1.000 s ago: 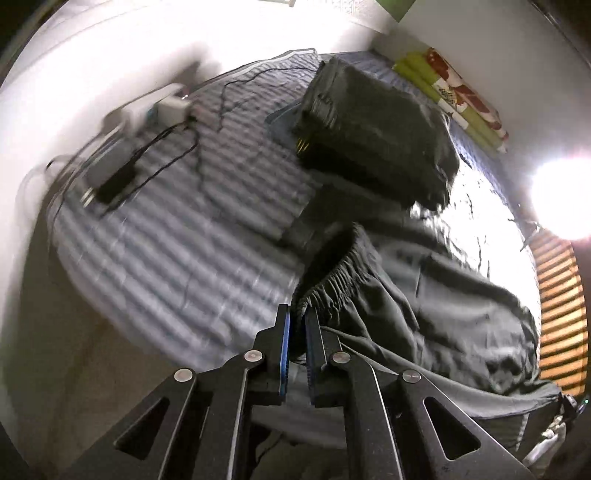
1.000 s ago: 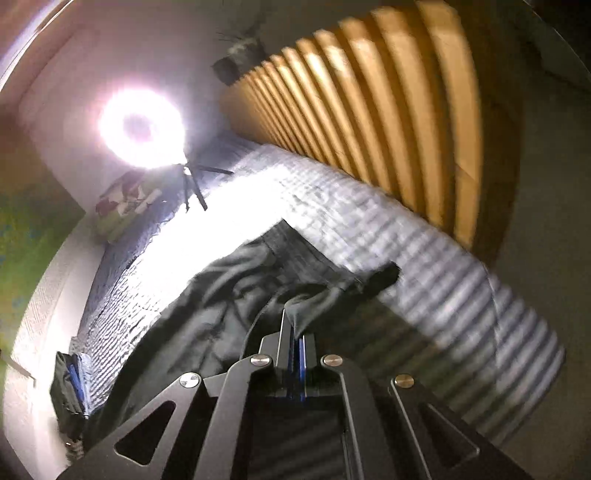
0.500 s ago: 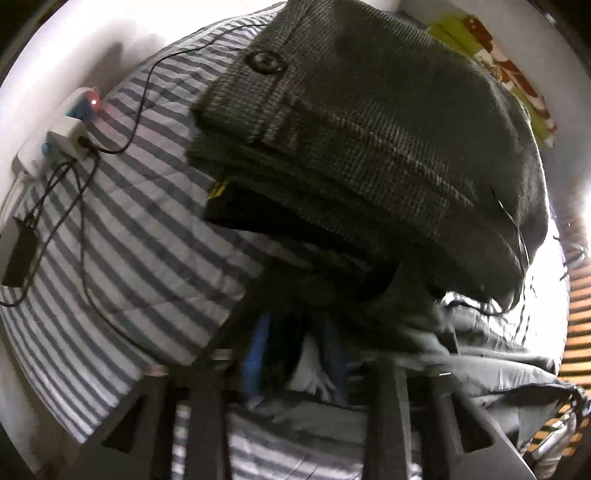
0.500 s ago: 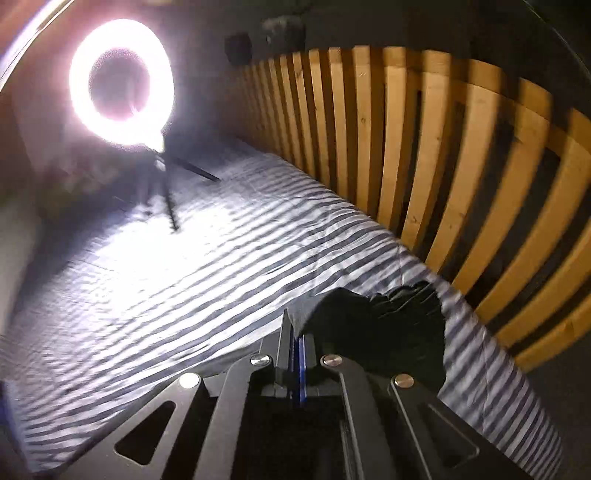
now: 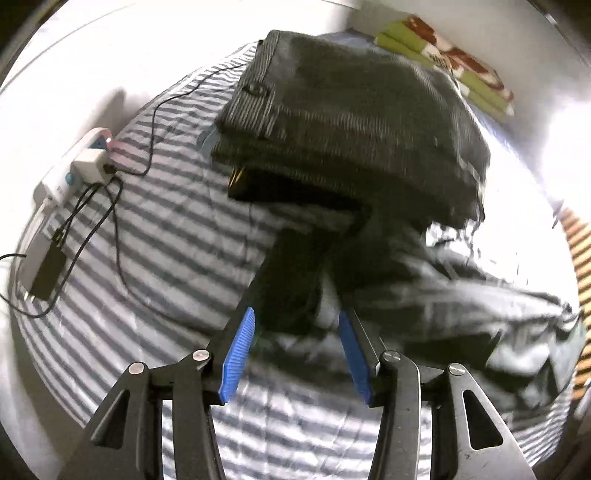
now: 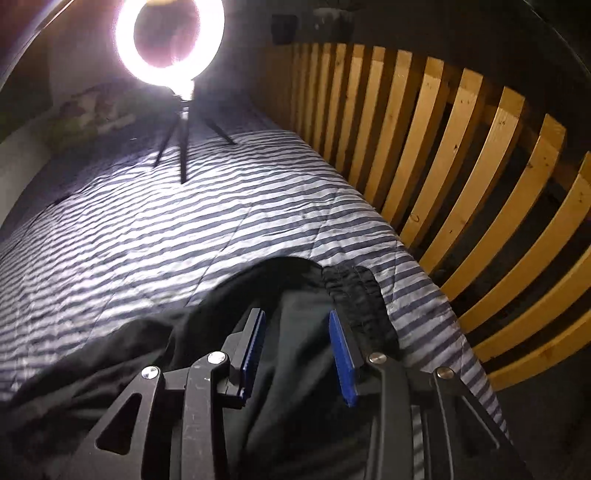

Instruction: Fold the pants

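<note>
Dark pants (image 5: 424,295) lie crumpled on the striped bedsheet (image 5: 155,236). My left gripper (image 5: 295,314) points down over one end of them, jaws opening; dark cloth lies between the blue pads (image 5: 240,354) but they do not press on it. In the right wrist view the pants (image 6: 303,369) rest near the bed's edge, and their elastic waistband (image 6: 351,291) shows just beyond the right finger. My right gripper (image 6: 295,314) hangs above that cloth, its jaws also opening, with the cloth under the gap and not pinched.
A stack of folded dark garments (image 5: 351,122) sits just beyond the left gripper. A power strip with cables (image 5: 85,162) lies at the left. A ring light on a tripod (image 6: 170,33) stands on the bed. Wooden slats (image 6: 461,177) line the right side.
Both grippers were shut on the pants' cloth and now stand apart with the cloth lying on the bed. The left has come close to the folded stack; the right has swung to the slatted edge.
</note>
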`<state>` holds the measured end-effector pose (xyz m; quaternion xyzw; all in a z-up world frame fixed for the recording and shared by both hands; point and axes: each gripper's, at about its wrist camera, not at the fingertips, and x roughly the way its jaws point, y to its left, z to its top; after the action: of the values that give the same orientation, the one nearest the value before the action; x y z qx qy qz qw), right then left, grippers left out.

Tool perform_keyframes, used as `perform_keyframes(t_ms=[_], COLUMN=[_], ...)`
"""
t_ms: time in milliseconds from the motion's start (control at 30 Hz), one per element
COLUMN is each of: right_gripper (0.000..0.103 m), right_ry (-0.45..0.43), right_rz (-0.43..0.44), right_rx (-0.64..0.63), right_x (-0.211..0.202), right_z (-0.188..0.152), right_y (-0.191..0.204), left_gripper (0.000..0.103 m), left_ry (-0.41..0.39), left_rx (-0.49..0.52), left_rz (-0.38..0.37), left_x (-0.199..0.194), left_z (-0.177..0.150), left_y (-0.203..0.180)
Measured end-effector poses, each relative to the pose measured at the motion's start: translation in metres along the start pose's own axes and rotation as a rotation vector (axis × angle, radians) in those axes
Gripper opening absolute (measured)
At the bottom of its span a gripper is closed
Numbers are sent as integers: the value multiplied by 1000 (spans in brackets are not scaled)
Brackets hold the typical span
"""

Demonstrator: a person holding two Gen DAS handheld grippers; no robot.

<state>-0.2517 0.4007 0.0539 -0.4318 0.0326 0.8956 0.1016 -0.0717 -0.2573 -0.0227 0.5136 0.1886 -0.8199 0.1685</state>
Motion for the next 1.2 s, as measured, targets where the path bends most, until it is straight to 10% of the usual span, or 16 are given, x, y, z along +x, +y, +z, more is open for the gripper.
perform_keyframes(t_ms=[267,500,633,800,1200], right_gripper=[37,37,37,37,49], right_ry=[-42,-35,-24,-54,-248], right_rz=[27,380,523,674,692], right_rx=[-155,-513,-749,-985,-1303], right_x=[-37,-94,-110,-138,-168], right_z=[-14,-83,-134,-191,-272], right_y=[24,153,266,385,498], left_gripper=[55,56,19,11,8], left_ry=[-8,27,32,9,-54], left_rx=[151,118,104,29,-109], left_rz=[17,-37,-65,-162,-377], left_x=[14,43,45,36,-20], left_z=[-19,-1,-1,6,15], left_y=[-20,-25,-24,-7,14])
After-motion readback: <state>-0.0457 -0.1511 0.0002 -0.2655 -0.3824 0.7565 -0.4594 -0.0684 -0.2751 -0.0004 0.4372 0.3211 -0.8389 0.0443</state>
